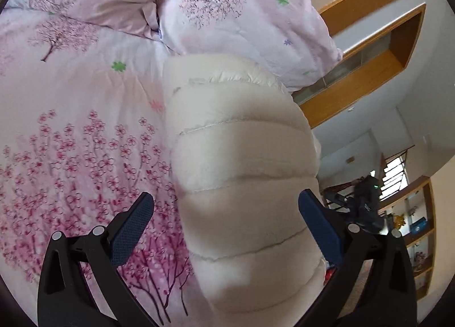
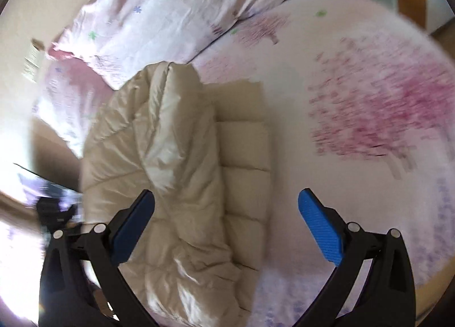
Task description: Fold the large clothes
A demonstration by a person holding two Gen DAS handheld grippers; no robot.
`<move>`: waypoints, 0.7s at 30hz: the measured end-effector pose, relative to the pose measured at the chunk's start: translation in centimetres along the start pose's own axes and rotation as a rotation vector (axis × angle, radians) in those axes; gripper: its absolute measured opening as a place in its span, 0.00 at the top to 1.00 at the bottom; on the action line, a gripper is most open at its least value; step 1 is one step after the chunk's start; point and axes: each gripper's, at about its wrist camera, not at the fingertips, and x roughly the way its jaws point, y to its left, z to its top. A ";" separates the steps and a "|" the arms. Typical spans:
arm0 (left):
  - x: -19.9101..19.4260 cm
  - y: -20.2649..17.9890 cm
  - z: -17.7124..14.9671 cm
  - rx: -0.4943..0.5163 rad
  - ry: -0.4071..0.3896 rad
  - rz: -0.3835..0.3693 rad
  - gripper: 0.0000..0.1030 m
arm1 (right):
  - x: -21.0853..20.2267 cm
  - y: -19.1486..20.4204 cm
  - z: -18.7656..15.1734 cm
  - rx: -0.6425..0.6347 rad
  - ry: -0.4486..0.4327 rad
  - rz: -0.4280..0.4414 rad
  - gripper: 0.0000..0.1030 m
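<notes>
A cream puffer jacket [image 1: 244, 173] lies folded lengthwise on the flowered bed [image 1: 85, 156], directly ahead of the left gripper [image 1: 226, 207]; the right gripper [image 2: 226, 207] likewise gapes wide and empty above it, seemingly between folds.

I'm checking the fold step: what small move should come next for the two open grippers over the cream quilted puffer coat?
Probably lower the right gripper onto the rumpled top layer of the cream quilted puffer coat and pinch it. Both it and the left gripper stand open and empty, and the coat lies bunched on the pink floral bedspread.
</notes>
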 end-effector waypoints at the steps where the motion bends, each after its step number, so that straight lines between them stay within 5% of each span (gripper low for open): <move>1: 0.2 0.0 0.0 -0.001 0.008 -0.008 0.01 | 0.4 -0.6 0.2 0.018 0.018 0.049 0.02; 9: 2.8 0.3 0.4 -0.041 0.110 -0.077 0.01 | 3.8 -3.0 1.0 0.101 0.099 0.199 0.02; 14: 4.5 0.1 0.2 -0.051 0.148 -0.117 0.01 | 5.6 -1.2 0.8 0.021 0.184 0.272 0.02; 21: 6.3 0.3 0.3 -0.067 0.173 -0.124 0.01 | 7.3 2.9 -0.1 -0.176 0.270 0.193 0.02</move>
